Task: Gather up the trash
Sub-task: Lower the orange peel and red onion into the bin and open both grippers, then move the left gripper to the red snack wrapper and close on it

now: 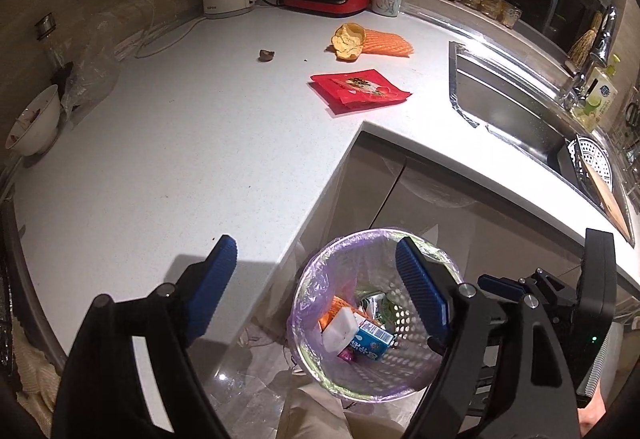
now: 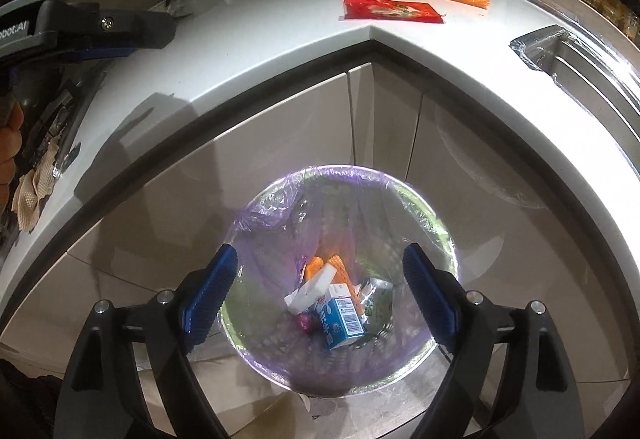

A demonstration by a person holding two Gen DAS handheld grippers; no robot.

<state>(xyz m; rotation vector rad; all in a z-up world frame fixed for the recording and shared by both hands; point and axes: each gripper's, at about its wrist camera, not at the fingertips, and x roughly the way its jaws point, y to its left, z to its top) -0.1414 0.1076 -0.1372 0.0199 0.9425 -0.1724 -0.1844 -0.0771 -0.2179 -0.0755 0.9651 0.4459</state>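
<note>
Your left gripper (image 1: 316, 271) spread wide and empty over the counter edge (image 1: 328, 175), your right gripper (image 2: 320, 281) likewise apart above the bin (image 2: 440, 223), red packet (image 1: 360, 89) on the counter

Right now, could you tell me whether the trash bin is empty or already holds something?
Partly filled: the trash bin holds a blue carton and other scraps at the bottom.

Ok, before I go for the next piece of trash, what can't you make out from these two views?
- Bottom of the trash bin: covered by the blue carton and other trash, both views.
- Small dark scrap on the counter: too small to identify.
- Bowl contents: cut off at the left wrist view's edge.
- Red packet: print too small to read; full or empty unclear.
- Sink basin: glare and edge distortion.
</note>
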